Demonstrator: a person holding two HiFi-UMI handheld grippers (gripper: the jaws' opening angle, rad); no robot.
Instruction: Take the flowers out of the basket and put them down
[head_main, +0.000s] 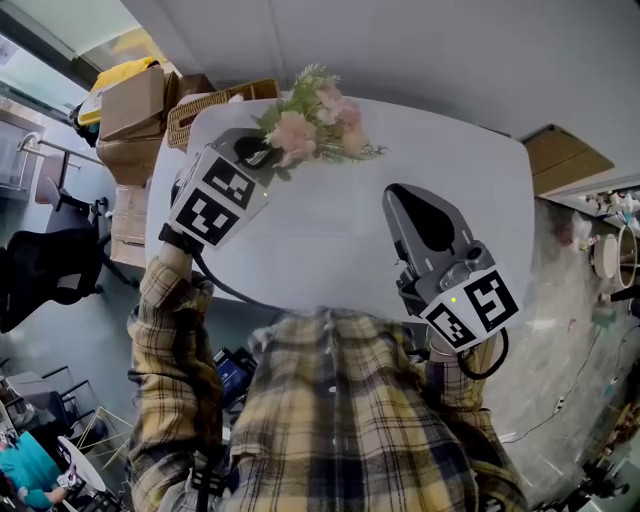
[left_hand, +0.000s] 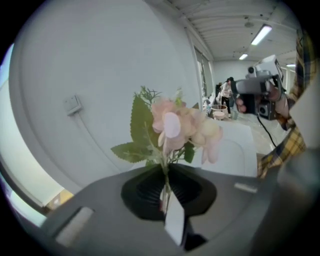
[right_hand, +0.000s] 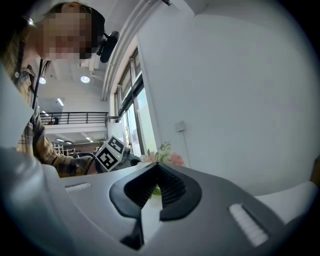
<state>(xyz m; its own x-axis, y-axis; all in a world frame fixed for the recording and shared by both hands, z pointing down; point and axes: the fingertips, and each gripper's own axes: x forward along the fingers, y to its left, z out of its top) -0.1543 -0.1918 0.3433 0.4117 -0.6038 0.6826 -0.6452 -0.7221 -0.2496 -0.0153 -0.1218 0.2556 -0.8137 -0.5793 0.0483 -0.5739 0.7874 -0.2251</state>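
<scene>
Table (head_main: 450, 200): one, white, smooth matte top, broadly rounded corners.

Plaid sleeves (head_main: 170, 330): two, soft cloth checked in yellow and dark, one behind each gripper.

Cardboard boxes (head_main: 130, 100): brown, flat-sided, square-edged, stacked off the table's far left corner. At least two countable.

Basket (head_main: 195, 110): one, tan woven wicker with an open weave, just past the table's far left edge and beside the boxes.

Right gripper (head_main: 400, 195) (right_hand: 156, 167): dark grey moulded plastic with ribbed black inner pads. Tips pressed together, nothing between them. Over the bare middle-right of the table, well apart from the flowers.

Left gripper (head_main: 258, 150) (left_hand: 165, 192): same grey plastic and ribbed pads. Jaws clamped on the thin green stems, bunch standing up out of the tips.

Flowers (head_main: 315, 120) (left_hand: 175, 125) (right_hand: 167, 157): one bunch, out of the basket, held in the air over the table's far left part, near the basket's rim in the head view. Pale pink, soft rounded petals in ruffled clusters. Broad green leaves with toothed edges. A few fine feathery sprigs at the top.

Marker cubes (head_main: 212, 200): two, white faces printed with black square patterns, one on each gripper.
</scene>
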